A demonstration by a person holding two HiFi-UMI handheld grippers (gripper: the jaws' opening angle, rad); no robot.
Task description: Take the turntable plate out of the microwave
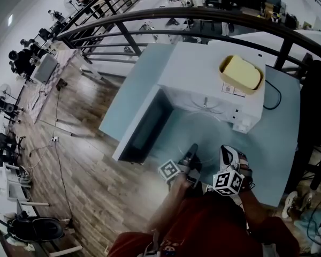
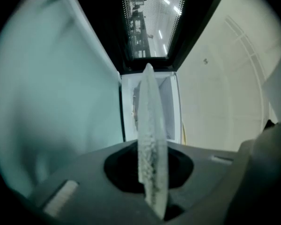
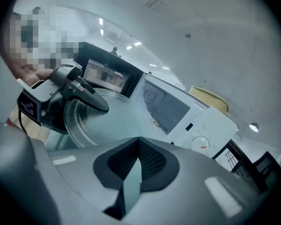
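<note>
Two tools grip one glass turntable plate. The left tool is pinched on the near rim, with the plate edge-on between its pads. The right tool is pinched on the same rim just beside it, a thin sliver of glass showing between its closed jaws. The plate is held roughly level above the table, in front of the microwave, its far rim close to the open front. Whether that rim is fully out of the cavity cannot be told.

The door is swung wide to the left, its outer end near the table's left edge. To the right of the plate there is bare table, and the table's near edge lies under the tools.

- Microwave: one.
- Yellow container: one, on the microwave's top.
- Black cable: one, on the table at the right.

A dark railing curves behind the table.
</note>
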